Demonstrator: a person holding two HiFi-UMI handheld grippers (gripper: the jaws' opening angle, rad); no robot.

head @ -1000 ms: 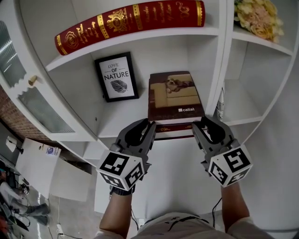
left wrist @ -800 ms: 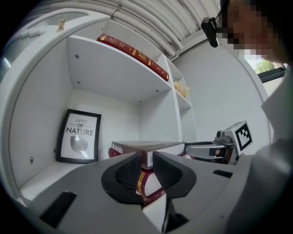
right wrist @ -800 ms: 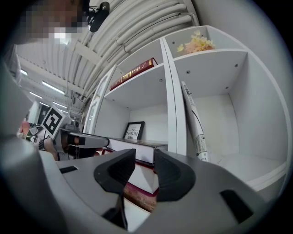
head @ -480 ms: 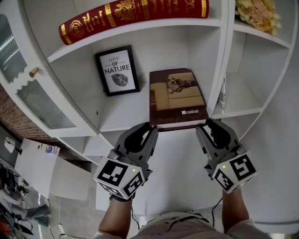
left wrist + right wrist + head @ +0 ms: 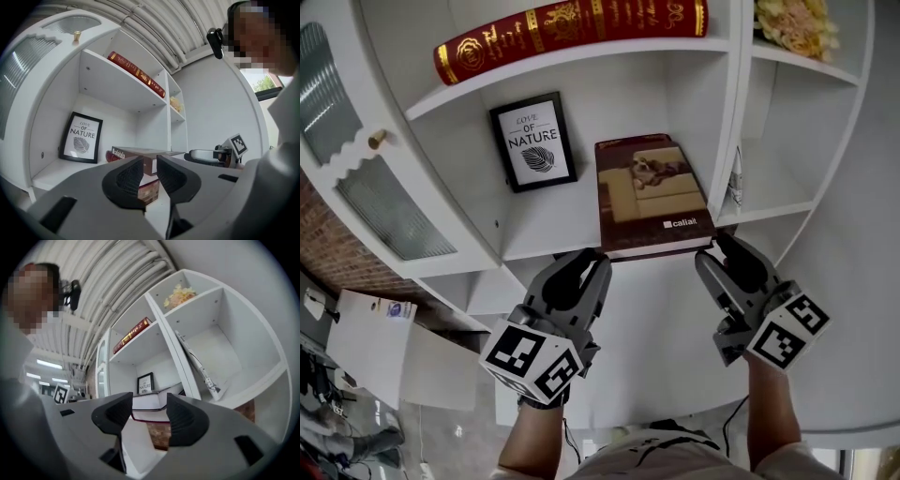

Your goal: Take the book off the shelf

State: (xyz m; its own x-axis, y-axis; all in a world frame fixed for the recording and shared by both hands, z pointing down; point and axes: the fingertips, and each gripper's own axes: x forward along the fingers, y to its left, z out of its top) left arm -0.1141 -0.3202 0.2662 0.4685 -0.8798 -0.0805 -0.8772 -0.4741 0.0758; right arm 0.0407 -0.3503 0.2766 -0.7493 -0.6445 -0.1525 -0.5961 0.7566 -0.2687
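**A:** Start close. How many grippers, and how do they stand?

**B:** Two. The left gripper is just short of the shelf edge, at the near left corner of the book. Its jaws have a narrow gap with nothing pressed between them, and the book's corner shows beyond the gap. The right gripper is at the near right corner. Its jaws are opening, wide apart, and the book's near edge lies ahead of them, untouched by the pads.

**A:** So where is the book?

**B:** On the shelf, in the middle compartment. It lies flat with its sofa cover up, resting on a second, red volume.

**A:** What else is in that compartment?

**B:** One black framed picture reading "LOVE OF NATURE". It stands upright at the back, left of the stack and apart from it.

**A:** And the compartment to the right?

**B:** One thin booklet, leaning against the divider.

**A:** Higher up?

**B:** One thick red-and-gold book lies on its side on the upper shelf. Past the divider to its right is one bunch of pale flowers.

**A:** Anything on the left?

**B:** One glazed door with a single brass knob.
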